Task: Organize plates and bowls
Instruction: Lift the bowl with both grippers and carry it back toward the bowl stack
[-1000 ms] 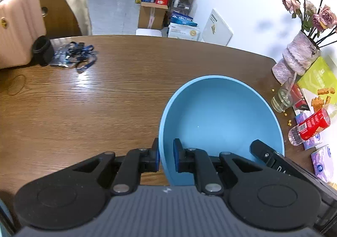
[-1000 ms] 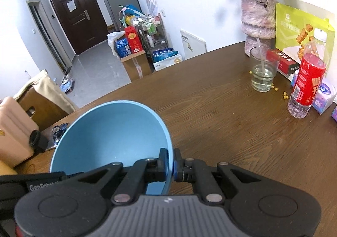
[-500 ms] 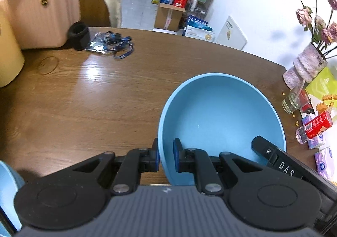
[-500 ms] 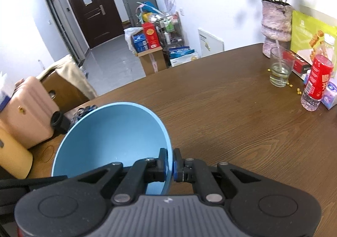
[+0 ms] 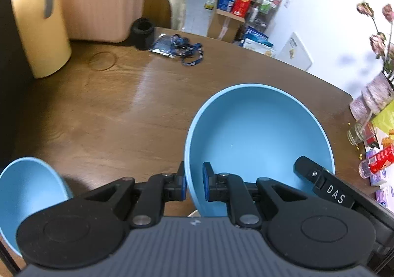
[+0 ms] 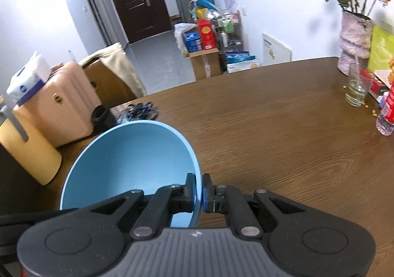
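Note:
A large light-blue bowl (image 5: 256, 139) hangs above the wooden table (image 5: 110, 109), held by its rim from both sides. My left gripper (image 5: 194, 184) is shut on the bowl's near-left rim. In the right wrist view the same blue bowl (image 6: 128, 161) fills the lower left, and my right gripper (image 6: 199, 193) is shut on its right rim. The right gripper's finger (image 5: 320, 181) shows at the bowl's right edge in the left wrist view. A second light-blue bowl (image 5: 27, 193) sits at the lower left of that view, partly cut off.
A pink suitcase (image 5: 98, 3), a yellow container (image 5: 39, 30), a black cup (image 5: 144, 33) and a blue lanyard (image 5: 179, 49) lie at the table's far left. A flower vase (image 6: 354, 43), a glass (image 6: 357, 89), a red-labelled bottle (image 6: 387, 114) and snack packs stand at the right.
Both grippers have carried the blue bowl leftward across the table. The suitcase and yellow container are now nearer, and the second blue bowl has come into view at lower left.

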A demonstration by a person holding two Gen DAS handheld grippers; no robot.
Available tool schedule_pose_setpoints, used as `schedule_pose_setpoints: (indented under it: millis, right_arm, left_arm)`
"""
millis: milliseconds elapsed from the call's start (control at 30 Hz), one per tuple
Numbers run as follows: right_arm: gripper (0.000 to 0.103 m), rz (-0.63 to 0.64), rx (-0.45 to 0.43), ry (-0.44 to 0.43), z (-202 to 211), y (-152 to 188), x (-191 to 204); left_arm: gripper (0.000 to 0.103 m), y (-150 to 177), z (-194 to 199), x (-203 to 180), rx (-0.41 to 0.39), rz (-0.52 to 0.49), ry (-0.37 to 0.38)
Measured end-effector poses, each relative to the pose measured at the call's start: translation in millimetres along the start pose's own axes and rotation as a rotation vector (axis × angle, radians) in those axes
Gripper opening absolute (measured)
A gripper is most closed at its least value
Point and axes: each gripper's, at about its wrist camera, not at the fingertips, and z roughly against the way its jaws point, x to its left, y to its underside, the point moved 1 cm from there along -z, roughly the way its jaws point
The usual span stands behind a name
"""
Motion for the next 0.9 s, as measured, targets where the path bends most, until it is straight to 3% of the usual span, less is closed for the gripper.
schedule_pose_setpoints:
  millis: [900]
  right_arm:
    - [0.006,0.235,0.092,-0.131,-4.6,32.8,92.6]
  left_arm:
    - [0.013,36.7,32.6,97.9,-0.026,0.224,-0.091]
